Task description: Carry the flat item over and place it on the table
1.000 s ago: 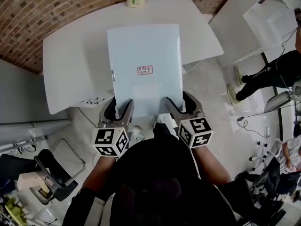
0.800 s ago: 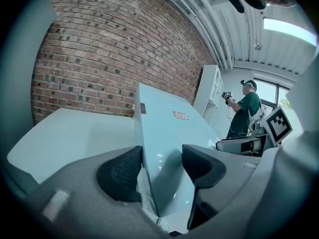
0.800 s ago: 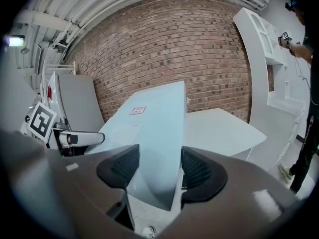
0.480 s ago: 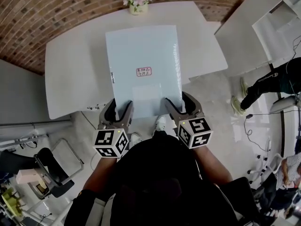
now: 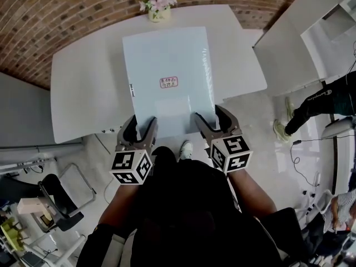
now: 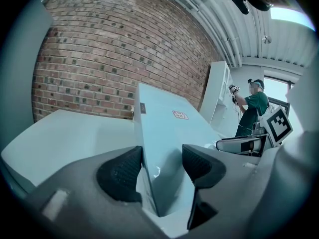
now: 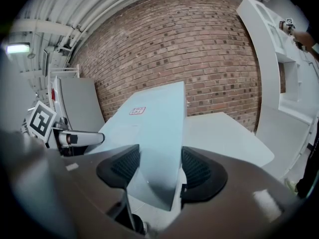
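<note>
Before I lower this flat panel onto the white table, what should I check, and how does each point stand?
1. Left gripper shut on the panel, near edge: ok.
2. Right gripper shut on the same edge: ok.
3. Panel's far part over the table: ok.
4. Table under the panel free of things: cannot tell, the panel hides it.
5. Flower vase at the far edge, apart from the panel: ok.

The person wears a black top. The left tool and right tool are grey curved shells with black ribbed pads. Each carries a cube with black-and-white markers.
</note>
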